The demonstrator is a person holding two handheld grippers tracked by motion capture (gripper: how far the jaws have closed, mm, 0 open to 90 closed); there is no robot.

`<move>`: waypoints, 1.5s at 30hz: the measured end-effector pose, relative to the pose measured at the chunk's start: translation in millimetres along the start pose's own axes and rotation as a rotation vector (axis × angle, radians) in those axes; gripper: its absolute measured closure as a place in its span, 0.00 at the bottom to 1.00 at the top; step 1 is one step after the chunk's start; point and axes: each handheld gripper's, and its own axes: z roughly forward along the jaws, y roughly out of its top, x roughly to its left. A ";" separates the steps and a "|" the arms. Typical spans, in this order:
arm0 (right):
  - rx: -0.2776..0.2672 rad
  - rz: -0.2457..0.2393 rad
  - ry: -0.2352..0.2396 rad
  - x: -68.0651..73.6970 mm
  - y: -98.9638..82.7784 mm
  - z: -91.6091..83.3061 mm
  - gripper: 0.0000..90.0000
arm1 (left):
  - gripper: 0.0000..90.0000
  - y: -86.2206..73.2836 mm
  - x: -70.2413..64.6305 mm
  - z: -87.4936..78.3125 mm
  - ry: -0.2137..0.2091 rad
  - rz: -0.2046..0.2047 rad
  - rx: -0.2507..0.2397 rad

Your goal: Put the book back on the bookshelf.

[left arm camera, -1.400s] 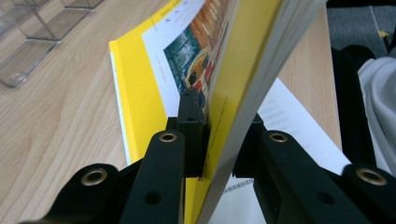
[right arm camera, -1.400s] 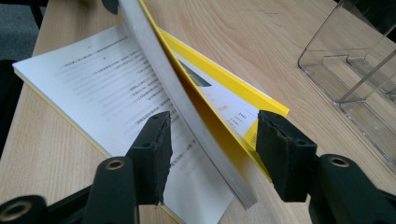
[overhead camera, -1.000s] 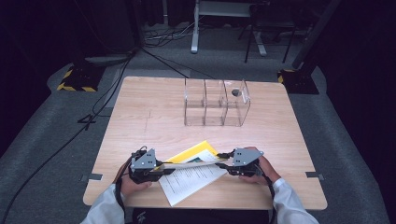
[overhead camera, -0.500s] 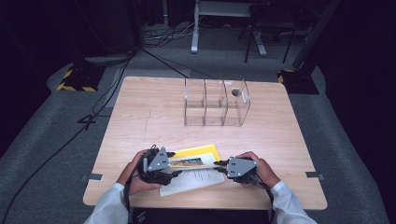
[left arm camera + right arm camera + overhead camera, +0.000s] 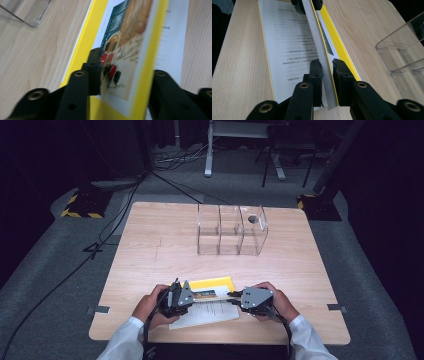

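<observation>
Two hand-held grippers, left (image 5: 192, 296) and right (image 5: 234, 296), pinch opposite ends of a page (image 5: 320, 50) lifted from the open yellow booklet (image 5: 210, 284) on the bench (image 5: 150, 250); left jaws just closing.

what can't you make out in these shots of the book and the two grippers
- Book, right gripper view: its title; it stands edge-on in the right gripper.
- Printed sheet, right gripper view: the lines are too small to read.
- Left gripper, left gripper view: whether the right-hand jaw presses the book is unclear; the near yellow edge is blurred.
- Clear box, high view: the small dark thing in its right compartment is too small to name.
</observation>
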 end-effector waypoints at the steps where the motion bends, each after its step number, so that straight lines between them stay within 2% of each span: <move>1: -0.014 0.018 0.000 -0.6 -0.5 0.3 0.83 | 0.83 -1.7 0.1 -0.9 0.005 0.015 -0.014; 3: -0.034 0.037 0.000 -2.1 -1.5 -0.4 0.80 | 0.84 -3.0 0.9 -1.7 0.006 0.020 -0.027; 4: -0.053 0.052 0.006 -4.0 -3.1 -1.8 0.72 | 0.85 -4.5 2.1 -2.4 0.006 0.024 -0.040; 5: -0.064 0.064 -0.004 -6.3 -4.9 -2.5 0.62 | 0.87 -6.3 4.0 -3.7 -0.012 0.023 -0.050; 6: -0.061 0.082 -0.018 -9.3 -7.3 -1.7 0.55 | 0.88 -9.1 6.7 -5.1 -0.024 0.011 -0.071; 7: -0.057 0.103 -0.009 -12.8 -10.9 0.6 0.53 | 0.89 -10.4 8.2 -6.1 -0.030 0.006 -0.074; 10: -0.072 0.114 0.001 -17.0 -16.8 7.4 0.55 | 0.89 -14.4 10.3 -8.0 -0.050 0.011 -0.088; 12: -0.039 0.084 -0.016 -17.8 -17.9 16.0 0.56 | 0.89 -16.7 11.6 -9.2 -0.064 0.015 -0.098; 15: -0.058 0.077 -0.017 -18.0 -19.7 25.0 0.76 | 0.89 -20.4 14.8 -10.9 -0.089 -0.003 -0.113; 16: -0.065 0.068 -0.023 -17.3 -19.5 26.1 0.78 | 0.88 -21.2 16.3 -11.6 -0.094 -0.011 -0.112; 19: -0.056 0.026 -0.001 -13.8 -17.0 25.2 0.85 | 0.82 -20.7 19.7 -14.6 -0.098 -0.037 -0.104; 20: -0.051 0.013 0.000 -12.1 -16.2 24.9 0.86 | 0.78 -19.6 21.0 -15.7 -0.090 -0.060 -0.085; 21: -0.036 -0.016 -0.008 -7.3 -13.1 24.0 0.89 | 0.66 -17.6 20.6 -17.7 -0.060 -0.068 -0.054; 24: -0.023 -0.034 -0.016 -4.1 -9.8 23.2 0.90 | 0.60 -14.9 19.5 -21.6 -0.055 -0.082 -0.064; 25: -0.013 -0.040 -0.025 -3.0 -8.3 23.1 0.90 | 0.57 -11.1 17.1 -24.2 -0.019 -0.081 -0.056; 26: -0.005 -0.043 -0.034 -1.6 -6.4 22.8 0.90 | 0.55 -8.7 15.8 -26.2 -0.016 -0.080 -0.057; 28: 0.001 -0.045 -0.040 -0.9 -4.3 23.1 0.90 | 0.55 -4.0 14.1 -28.4 -0.012 -0.093 -0.061; 32: 0.011 -0.032 -0.049 0.2 -1.0 25.6 0.90 | 0.57 10.5 5.6 -25.2 -0.003 -0.114 -0.034; 36: 0.021 -0.036 -0.047 3.4 1.8 30.0 0.89 | 0.57 23.9 -4.6 -12.7 -0.014 -0.094 -0.008; 39: 0.021 -0.035 -0.047 4.4 3.3 31.0 0.89 | 0.59 29.1 -9.8 -0.2 0.005 -0.089 0.033; 42: 0.024 -0.035 -0.045 5.2 3.9 31.3 0.89 | 0.57 29.9 -14.9 9.9 0.048 -0.075 0.081; 43: 0.025 -0.036 -0.043 5.5 4.0 31.9 0.89 | 0.58 29.6 -15.1 10.2 0.062 -0.077 0.081; 44: 0.024 -0.036 -0.043 5.9 4.0 32.0 0.88 | 0.60 29.4 -15.0 10.1 0.090 -0.080 0.081; 45: 0.021 -0.032 -0.042 6.0 4.0 31.9 0.88 | 0.63 29.2 -16.0 10.6 0.117 -0.063 0.092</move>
